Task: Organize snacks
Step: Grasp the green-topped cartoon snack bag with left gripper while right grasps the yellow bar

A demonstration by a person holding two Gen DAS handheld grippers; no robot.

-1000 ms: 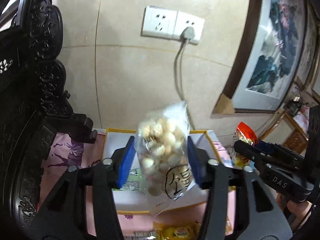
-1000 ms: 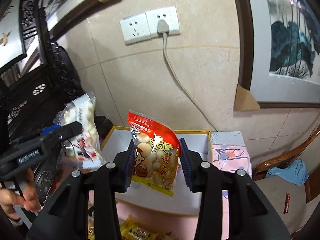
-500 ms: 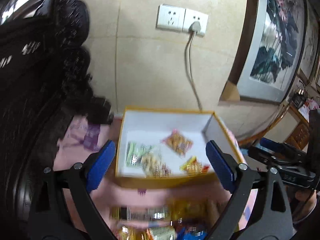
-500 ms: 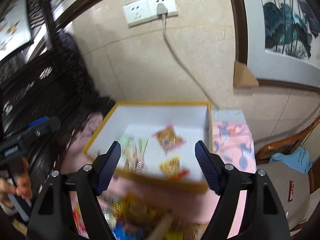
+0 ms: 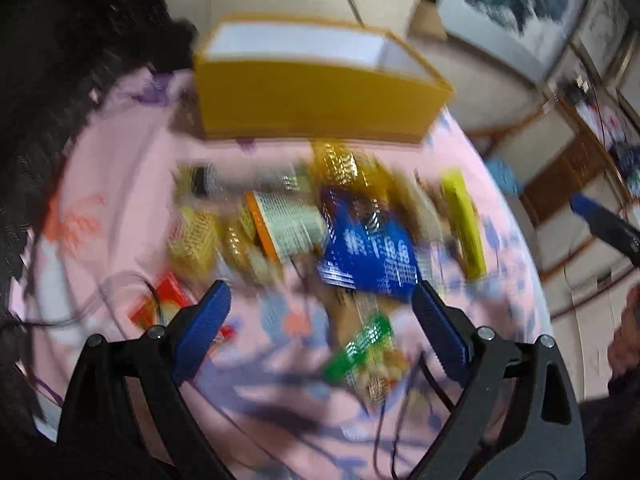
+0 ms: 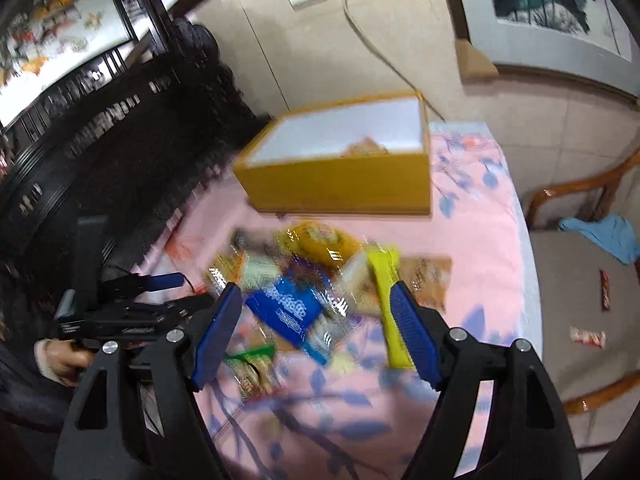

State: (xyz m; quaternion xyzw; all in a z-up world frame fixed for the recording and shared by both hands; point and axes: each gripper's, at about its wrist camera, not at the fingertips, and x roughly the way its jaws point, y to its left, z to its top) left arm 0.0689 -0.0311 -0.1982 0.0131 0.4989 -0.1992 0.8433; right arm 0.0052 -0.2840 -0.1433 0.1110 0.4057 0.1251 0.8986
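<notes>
Hovering over a loose, motion-blurred heap of snack packets are both tongs, each one standing wide apart with nothing between its blue pads. The left tongs are hanging above the near edge of the heap, close to a green-topped clear packet and just in front of a shiny blue foil packet. The right tongs are hanging over that same blue packet, with a long yellow wrapper lying just inside the right-hand pad. The heap is lying on a pink flower-patterned bench cloth, in front of an open yellow cardboard box with a white inside, which is sitting behind the heap toward the tiled wall and holding at least one packet.
</notes>
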